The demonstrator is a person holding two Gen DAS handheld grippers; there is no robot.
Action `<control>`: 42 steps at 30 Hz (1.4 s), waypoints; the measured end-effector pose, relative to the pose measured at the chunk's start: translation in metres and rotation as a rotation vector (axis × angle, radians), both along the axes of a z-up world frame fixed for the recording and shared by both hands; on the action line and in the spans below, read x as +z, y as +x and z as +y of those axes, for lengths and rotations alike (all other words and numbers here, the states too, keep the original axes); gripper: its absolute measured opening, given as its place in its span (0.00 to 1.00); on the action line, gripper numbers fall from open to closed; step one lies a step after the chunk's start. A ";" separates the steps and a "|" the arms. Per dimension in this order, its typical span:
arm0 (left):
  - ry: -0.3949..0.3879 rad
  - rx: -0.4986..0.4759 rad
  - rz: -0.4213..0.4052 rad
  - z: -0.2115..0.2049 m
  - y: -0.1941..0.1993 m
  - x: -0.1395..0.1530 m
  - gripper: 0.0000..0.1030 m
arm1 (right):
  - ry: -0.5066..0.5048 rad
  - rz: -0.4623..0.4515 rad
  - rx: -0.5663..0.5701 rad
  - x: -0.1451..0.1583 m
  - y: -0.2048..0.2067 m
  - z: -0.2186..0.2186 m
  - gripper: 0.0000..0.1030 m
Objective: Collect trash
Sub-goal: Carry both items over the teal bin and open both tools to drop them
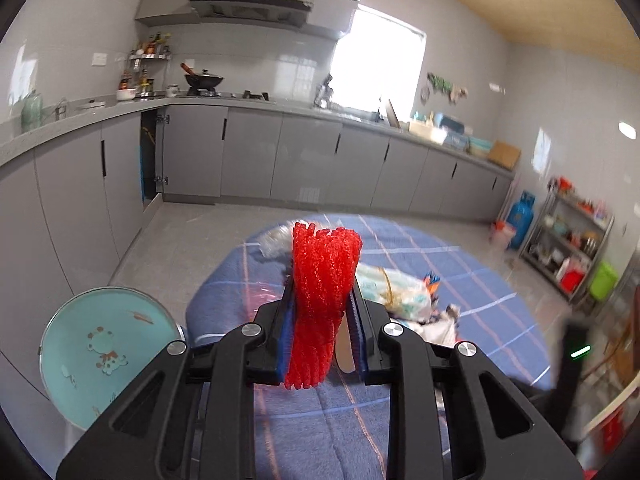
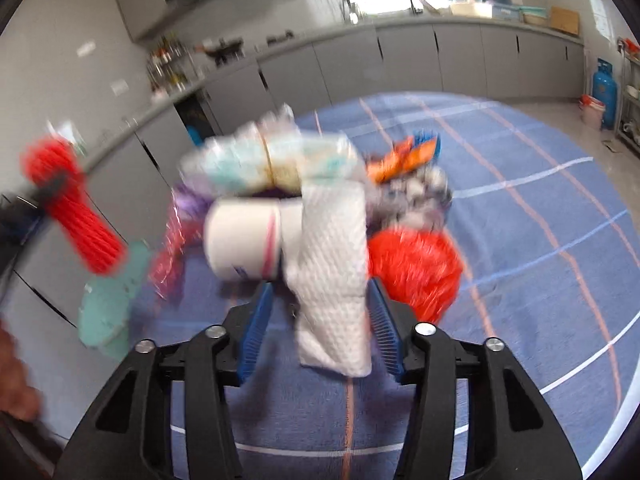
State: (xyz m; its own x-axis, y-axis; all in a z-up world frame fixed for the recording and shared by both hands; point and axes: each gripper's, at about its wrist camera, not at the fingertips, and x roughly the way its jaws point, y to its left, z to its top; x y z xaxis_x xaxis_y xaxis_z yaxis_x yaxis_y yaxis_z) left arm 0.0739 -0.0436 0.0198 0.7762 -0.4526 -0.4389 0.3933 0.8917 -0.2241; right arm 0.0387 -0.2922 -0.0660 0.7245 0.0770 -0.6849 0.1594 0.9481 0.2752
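Note:
In the left wrist view my left gripper (image 1: 324, 292) is shut on a red foam net sleeve (image 1: 324, 272), held upright above the blue plaid tablecloth (image 1: 460, 280). The right wrist view shows that sleeve (image 2: 80, 224) raised at the far left. My right gripper (image 2: 320, 286) stands open over the trash pile. A white paper towel (image 2: 332, 264) hangs between its blue pads (image 2: 256, 328), with a gap on the left side. The towel trails from a white paper roll (image 2: 240, 240). A crumpled red bag (image 2: 416, 268), a pale patterned pack (image 2: 272, 160) and an orange-blue wrapper (image 2: 404, 156) lie around it.
A teal bin with a cartoon lid (image 1: 104, 352) stands left of the table, also seen as the teal bin (image 2: 108, 312). Grey kitchen cabinets (image 1: 280, 156) run along the back. A blue gas cylinder (image 1: 522, 216), a metal shelf rack (image 1: 568, 240) and a green bucket (image 1: 604, 280) stand at right.

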 end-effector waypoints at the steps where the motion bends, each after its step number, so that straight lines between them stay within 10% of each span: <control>1: -0.022 0.004 0.001 0.008 -0.001 0.003 0.23 | -0.013 0.030 -0.012 -0.007 0.004 0.001 0.43; 9: -0.058 0.074 0.033 0.046 -0.003 -0.001 0.23 | -0.027 0.021 0.004 -0.001 0.000 0.011 0.17; 23: -0.003 0.285 0.080 0.121 0.010 -0.014 0.24 | 0.041 -0.137 0.314 0.068 0.042 0.119 0.18; 36: 0.059 0.455 0.221 0.179 0.049 -0.057 0.24 | 0.058 -0.012 0.527 0.024 0.109 0.243 0.20; 39: 0.068 0.469 0.244 0.184 0.054 -0.069 0.27 | 0.064 -0.001 0.563 0.014 0.123 0.254 0.33; 42: 0.098 0.506 0.254 0.189 0.054 -0.076 0.45 | 0.066 0.005 0.565 0.007 0.131 0.254 0.41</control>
State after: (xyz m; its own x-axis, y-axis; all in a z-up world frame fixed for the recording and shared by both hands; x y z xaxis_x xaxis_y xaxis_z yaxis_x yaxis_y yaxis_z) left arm 0.1281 0.1450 -0.0558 0.7503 -0.0001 -0.6611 -0.1435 0.9761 -0.1630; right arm 0.1693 -0.0377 -0.0594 0.5549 0.4948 -0.6688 -0.3664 0.8671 0.3375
